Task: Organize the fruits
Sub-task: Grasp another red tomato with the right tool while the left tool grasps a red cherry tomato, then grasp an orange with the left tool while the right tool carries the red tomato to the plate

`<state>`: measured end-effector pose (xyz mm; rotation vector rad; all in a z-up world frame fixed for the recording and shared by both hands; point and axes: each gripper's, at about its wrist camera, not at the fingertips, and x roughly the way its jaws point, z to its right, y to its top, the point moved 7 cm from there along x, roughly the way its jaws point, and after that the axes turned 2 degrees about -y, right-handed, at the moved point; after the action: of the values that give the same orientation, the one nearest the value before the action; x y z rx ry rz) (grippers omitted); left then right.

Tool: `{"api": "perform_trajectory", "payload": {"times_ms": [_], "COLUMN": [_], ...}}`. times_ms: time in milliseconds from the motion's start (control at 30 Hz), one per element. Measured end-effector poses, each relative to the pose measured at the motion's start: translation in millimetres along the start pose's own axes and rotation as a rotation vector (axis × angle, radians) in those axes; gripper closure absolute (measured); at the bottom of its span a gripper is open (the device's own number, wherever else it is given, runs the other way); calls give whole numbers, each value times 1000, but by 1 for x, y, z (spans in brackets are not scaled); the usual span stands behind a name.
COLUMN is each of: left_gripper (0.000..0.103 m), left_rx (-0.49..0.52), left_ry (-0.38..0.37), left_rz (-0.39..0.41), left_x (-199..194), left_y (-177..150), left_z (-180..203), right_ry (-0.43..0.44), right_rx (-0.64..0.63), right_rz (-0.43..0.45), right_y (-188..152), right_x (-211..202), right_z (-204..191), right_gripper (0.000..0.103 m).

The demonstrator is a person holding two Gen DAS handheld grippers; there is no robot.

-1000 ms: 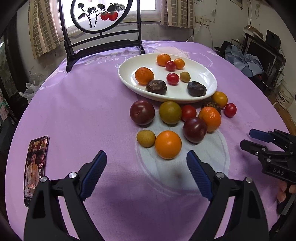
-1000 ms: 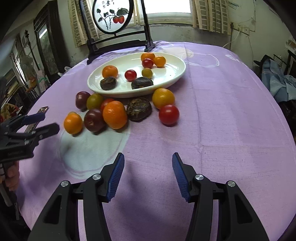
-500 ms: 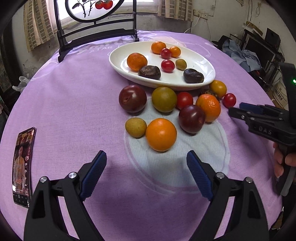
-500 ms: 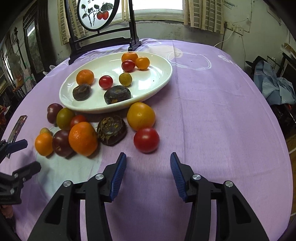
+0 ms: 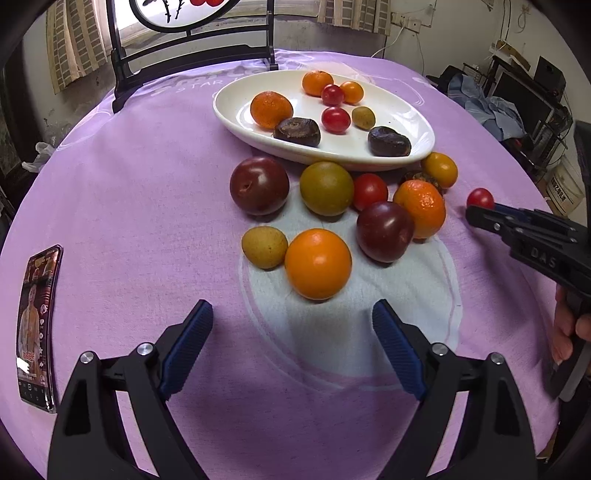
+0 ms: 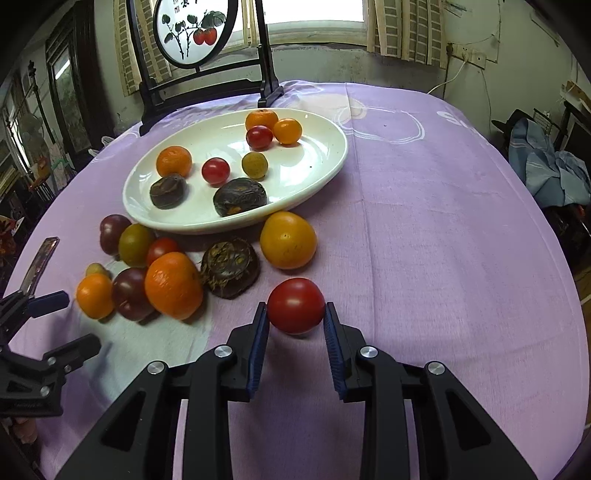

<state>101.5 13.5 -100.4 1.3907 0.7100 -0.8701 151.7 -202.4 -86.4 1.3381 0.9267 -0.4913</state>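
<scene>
The right gripper [image 6: 295, 325] has just been closing, and its blue ribbed pads [image 6: 258, 345] now grasp the small round red tomato [image 6: 295, 305] resting on the purple tablecloth [image 6: 443, 240], at about five o'clock from the white oval ceramic dish [image 6: 332, 162]. The left gripper [image 5: 291, 343] hangs released and empty, jaws wide, short of the big smooth orange [image 5: 317, 264] that lies at twelve o'clock from its pads [image 5: 190, 341]. Moving outward, the loose pile sits at about seven o'clock of the dish in the right wrist view: counting the gripped tomato, I make ten pieces off the dish, namely two dark purple plums, one olive-green round fruit, one small tan fruit, two red tomatoes, the smooth orange, a bumpy mandarin, a yellow-orange fruit and one dark brown wrinkled fruit. On the dish I count eight: two mandarins, one small orange tomato, two red cherry tomatoes, one small greenish fruit and two dark brown wrinkled ones. So I judge the job a bit under half done, if the dish is the goal. A phone [image 5: 37, 325] lies at nine o'clock from the left gripper, near the table edge, and a black-framed round painted screen [image 6: 195, 33] stands beyond the dish at twelve o'clock.
</scene>
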Motion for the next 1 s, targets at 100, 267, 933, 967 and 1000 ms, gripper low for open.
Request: {"api": "perform_trajectory", "payload": {"times_ms": [100,267,933,967,1000], "left_gripper": [37,37,67,67,67], "left_rx": [4,32,76,73,66], "left_ry": [-29,3,-19,-8,3], "left_rz": [-20,-18,95,105,113], "left_x": [6,11,-28,-29,-30], "left_y": [0,4,49,56,64], "left_z": [4,8,14,11,8], "right_ry": [15,40,57,56,57], "right_rx": [6,6,-61,-73,-86], "right_rz": [5,23,102,116,129], "right_y": [-6,-14,7,14,21], "right_x": [-7,-18,-44,-45,-47], "right_z": [0,-4,-23,-26,-30], "right_gripper": [73,73,73,73,73]}}
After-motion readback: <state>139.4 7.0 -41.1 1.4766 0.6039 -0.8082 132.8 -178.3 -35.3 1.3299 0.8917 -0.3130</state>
